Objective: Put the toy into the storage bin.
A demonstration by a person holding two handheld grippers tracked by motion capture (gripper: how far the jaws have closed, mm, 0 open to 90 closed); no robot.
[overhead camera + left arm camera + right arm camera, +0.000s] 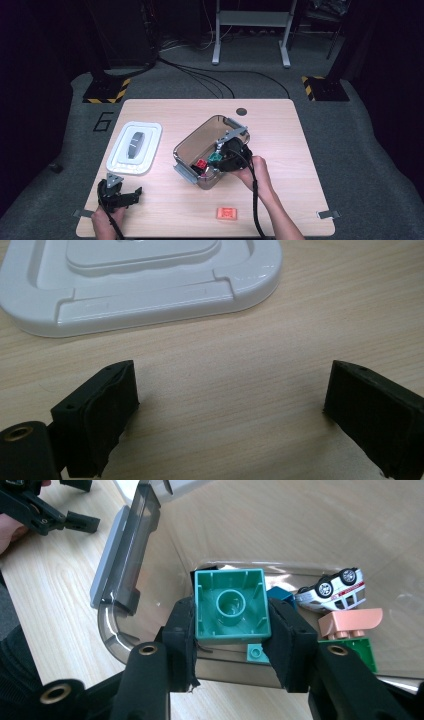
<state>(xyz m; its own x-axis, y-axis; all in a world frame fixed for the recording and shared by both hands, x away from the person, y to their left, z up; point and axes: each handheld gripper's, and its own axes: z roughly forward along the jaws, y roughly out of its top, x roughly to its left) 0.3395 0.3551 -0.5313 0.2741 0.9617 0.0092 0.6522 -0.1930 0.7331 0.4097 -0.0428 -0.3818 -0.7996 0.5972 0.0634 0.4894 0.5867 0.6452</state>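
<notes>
My right gripper (231, 630) is shut on a teal brick (231, 605), held hollow side toward the camera just above the near rim of a clear smoky box (140, 545). In the high view the right gripper (217, 160) and the teal brick (215, 158) hang over the box's (200, 132) front right corner. Inside lie a white toy car (332, 590), a pink piece (350, 622), a green brick (362, 655) and a blue brick (281, 596). My left gripper (134, 196) rests open at the table's front left, its jaws (230, 390) wide apart over bare wood.
The box's white lid (135, 147) lies flat left of the box, just beyond the left gripper; its near edge (150, 300) shows in the left gripper view. An orange brick (226, 213) sits near the table's front edge. A red brick (201, 164) lies in the box.
</notes>
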